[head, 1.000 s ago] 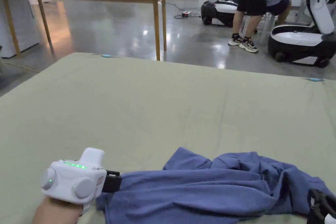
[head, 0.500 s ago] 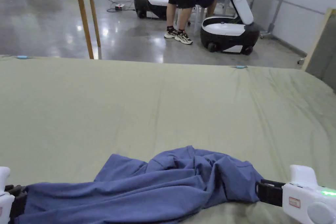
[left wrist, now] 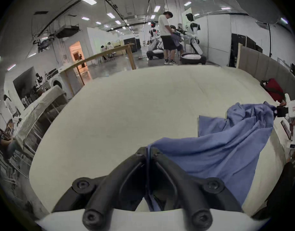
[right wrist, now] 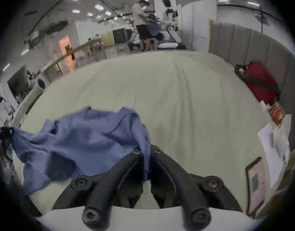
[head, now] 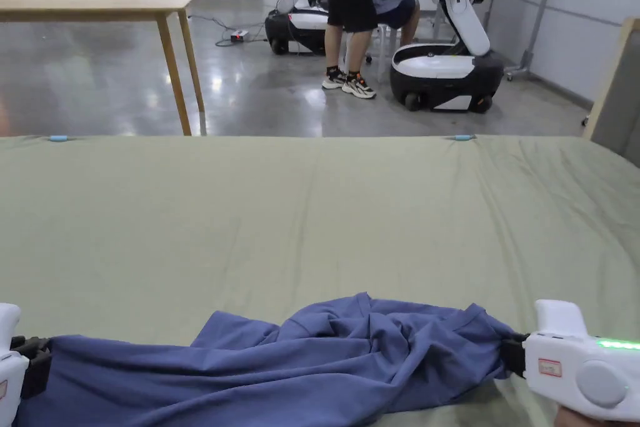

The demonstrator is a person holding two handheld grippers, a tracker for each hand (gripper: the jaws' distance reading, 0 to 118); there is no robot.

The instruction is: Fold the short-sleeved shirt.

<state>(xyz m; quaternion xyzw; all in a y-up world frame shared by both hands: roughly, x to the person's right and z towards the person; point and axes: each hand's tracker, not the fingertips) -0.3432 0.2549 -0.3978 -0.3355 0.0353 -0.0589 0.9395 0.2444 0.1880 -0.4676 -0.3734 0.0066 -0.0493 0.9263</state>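
A blue short-sleeved shirt [head: 300, 366] lies bunched and stretched sideways along the near edge of the green-covered table [head: 312, 209]. My left gripper [head: 34, 362] holds its left end at the picture's lower left; in the left gripper view the jaws are shut [left wrist: 147, 153] on a thin edge of the shirt [left wrist: 218, 149]. At the lower right my right gripper [head: 509, 353] holds the other end; in the right gripper view its jaws are shut [right wrist: 147, 153] on a fold of the shirt [right wrist: 86, 139]. The cloth between them sags in crumpled folds.
Beyond the shirt the green cover runs bare to the far edge. A red bag [right wrist: 261, 83], papers and a phone [right wrist: 256, 184] lie off to the right. Past the table are a wooden table [head: 100, 0], two people [head: 350, 9] and white robots [head: 450, 65].
The head camera has swung right and lifted a little. The shirt is drawn out wider and flatter between the two grippers, and the right gripper now grips its right end in plain sight.
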